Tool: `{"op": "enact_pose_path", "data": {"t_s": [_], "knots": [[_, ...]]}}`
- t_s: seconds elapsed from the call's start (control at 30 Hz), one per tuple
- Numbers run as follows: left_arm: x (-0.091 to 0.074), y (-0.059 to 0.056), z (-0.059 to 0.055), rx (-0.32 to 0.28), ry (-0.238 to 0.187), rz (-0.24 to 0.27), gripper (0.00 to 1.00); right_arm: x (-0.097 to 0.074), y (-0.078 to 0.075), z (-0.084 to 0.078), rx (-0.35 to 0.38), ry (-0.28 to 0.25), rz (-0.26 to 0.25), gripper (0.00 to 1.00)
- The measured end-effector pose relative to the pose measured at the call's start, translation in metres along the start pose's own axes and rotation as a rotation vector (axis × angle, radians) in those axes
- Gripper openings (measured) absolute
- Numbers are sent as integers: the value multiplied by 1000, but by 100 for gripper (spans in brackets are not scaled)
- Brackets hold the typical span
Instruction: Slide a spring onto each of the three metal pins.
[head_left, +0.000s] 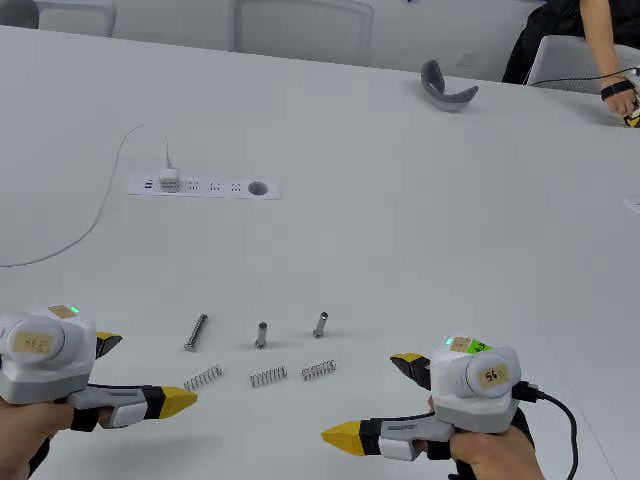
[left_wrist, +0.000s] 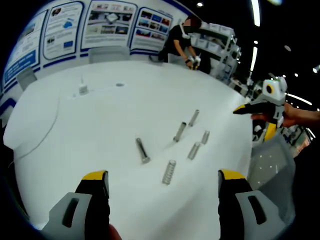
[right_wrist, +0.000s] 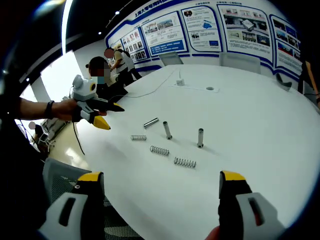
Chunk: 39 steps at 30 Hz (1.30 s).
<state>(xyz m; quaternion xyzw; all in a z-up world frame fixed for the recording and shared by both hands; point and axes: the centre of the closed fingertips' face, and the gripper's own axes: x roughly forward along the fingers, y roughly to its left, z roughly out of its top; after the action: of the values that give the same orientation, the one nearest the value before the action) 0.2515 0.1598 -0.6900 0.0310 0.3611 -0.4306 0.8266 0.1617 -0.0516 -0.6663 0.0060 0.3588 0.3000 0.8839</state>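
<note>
Head view, lower half of frame: three metal pins in a row on the white bench; left-hand pin lies on its side, slanted; centre pin and right-hand pin stand on end, which the right gripper view confirms. Just below them in the frame lies a second row: left-hand spring, centre spring, right-hand spring; all three flat on the bench, each near its pin but apart from it.

Left claw at lower left of the frame, jaws wide apart, yellow tip pointing toward the left-hand spring and stopping just short of it. Right claw at lower right, jaws likewise wide apart, tips lower right of the right-hand spring and clear of it. Each claw is held in a hand.

Upper left of frame: power strip with a plug seated in it; thin cable curving off to the left edge. Top centre-right: grey curved piece on the bench. Top right corner: a person in dark clothing beside the far edge.
</note>
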Motion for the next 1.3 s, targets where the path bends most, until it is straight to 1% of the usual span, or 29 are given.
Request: {"op": "enact_pose_path", "data": {"t_s": [0.1, 0.2, 0.27, 0.37, 0.53, 0.63, 0.77, 0.97, 1.13, 1.3], "knots": [[5, 3, 3, -2, -1, 1, 90, -1, 1, 0, 5, -1, -1, 96], [10, 9, 6, -18, -4, 11, 87, -1, 1, -1, 7, 0, -1, 96], [12, 11, 9, -27, -9, 15, 85, -2, 1, -1, 9, 1, -1, 96], [19, 16, 12, -31, -2, 24, 81, -3, 2, -1, 14, -4, -1, 96], [29, 22, 15, -37, -3, 35, 78, -5, 4, -1, 18, -4, -1, 95], [35, 24, 17, -42, 1, 41, 75, -6, 4, -2, 21, -2, -1, 95], [43, 28, 20, -49, 9, 52, 64, -6, 4, -3, 24, 1, -2, 95], [56, 33, 26, -60, 9, 64, 59, -6, 3, -3, 30, 2, -4, 95], [66, 39, 27, -71, 15, 76, 55, -6, 2, -4, 30, 5, -3, 95], [74, 45, 26, -91, 27, 89, 47, -7, 1, -5, 34, 5, -5, 94]]}}
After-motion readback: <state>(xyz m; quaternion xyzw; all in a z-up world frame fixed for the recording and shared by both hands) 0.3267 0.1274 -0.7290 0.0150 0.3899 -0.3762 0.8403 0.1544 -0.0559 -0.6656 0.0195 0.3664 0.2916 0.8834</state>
